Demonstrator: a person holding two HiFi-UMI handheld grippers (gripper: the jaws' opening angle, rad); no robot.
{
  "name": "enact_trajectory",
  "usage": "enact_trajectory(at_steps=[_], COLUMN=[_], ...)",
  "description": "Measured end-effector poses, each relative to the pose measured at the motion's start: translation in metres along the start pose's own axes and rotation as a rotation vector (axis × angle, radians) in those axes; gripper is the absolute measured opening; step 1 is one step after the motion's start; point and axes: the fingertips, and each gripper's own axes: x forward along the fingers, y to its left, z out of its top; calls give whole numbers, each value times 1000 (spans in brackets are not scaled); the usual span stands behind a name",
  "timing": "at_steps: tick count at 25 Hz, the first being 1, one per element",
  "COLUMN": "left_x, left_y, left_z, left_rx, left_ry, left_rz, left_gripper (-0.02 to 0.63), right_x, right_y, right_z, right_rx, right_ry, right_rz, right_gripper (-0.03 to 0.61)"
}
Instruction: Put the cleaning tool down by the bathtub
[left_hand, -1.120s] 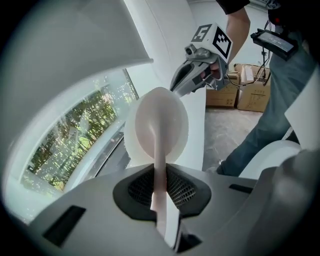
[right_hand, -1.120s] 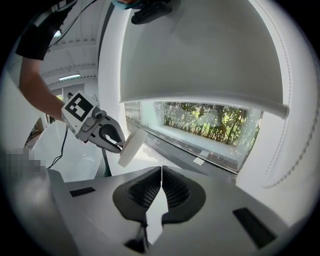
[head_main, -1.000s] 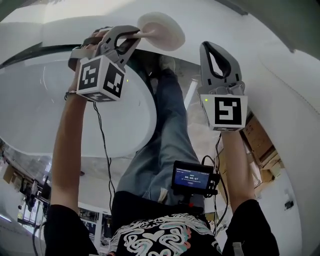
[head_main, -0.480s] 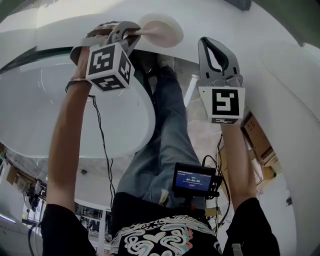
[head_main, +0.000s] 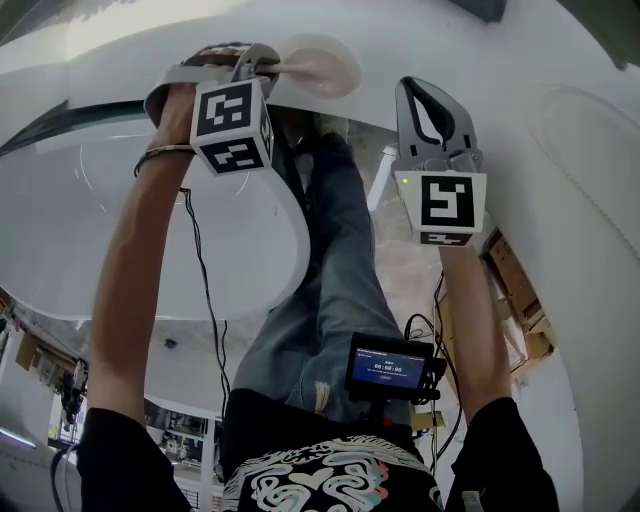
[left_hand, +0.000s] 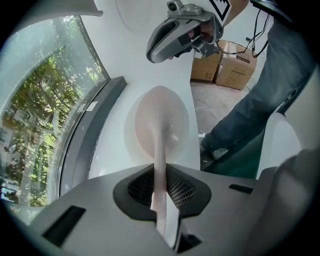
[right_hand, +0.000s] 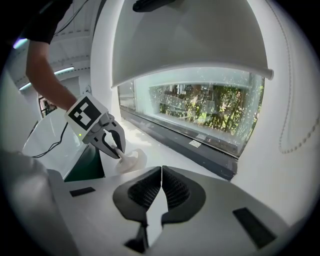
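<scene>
Lowered since the earlier frame, the left gripper (head_main: 266, 68) clamps the cleaning tool (head_main: 318, 66) by its thin handle, its round head at the white ledge (left_hand: 112, 145) beside the bathtub (head_main: 150, 230), ready for release, while the right gripper (head_main: 428, 92) hangs closed and empty.

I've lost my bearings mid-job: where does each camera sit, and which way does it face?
Head view: on the head, looking steeply down at the bathtub; both forearms, legs, left gripper and right gripper show.
Left gripper view: on the left gripper, looking along jaws shut on the cleaning tool; a trouser leg shows.
Right gripper view: on the right gripper, jaws shut, empty, facing the window; the left forearm shows.
All three share the cleaning tool.
</scene>
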Motion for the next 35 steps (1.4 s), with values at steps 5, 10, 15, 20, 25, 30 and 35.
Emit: enact_trajectory(at_steps=[5,10,15,20,25,30,35], left_x=[10,20,25,29,28,25,22], left_y=[-2,-9,-8,-1,0,4,8], left_z=[-4,-10,-9,-6,-9,-10,-11], left_rx=[23,56,76,67,51,31,10], left_ry=[39,81,89,91,52,23,22], left_rz=[-23,-56,-51,-30,-17,-3,-2], left_gripper=[51,51,51,51,52,103,138], right_x=[3,2,2,1,4,5,4], right_y=[-5,-7,-5,0,7,8,7], right_z=[-8,-11,-17,-21,-24,-26,-27], right_rx=[-9,-1,4,12,11,16,12], right_ry=[20,27,35,43,57,71,74], right_rz=[-13,-13,-4,8,26,30,36], right_gripper=[28,28,28,28,28,28,28])
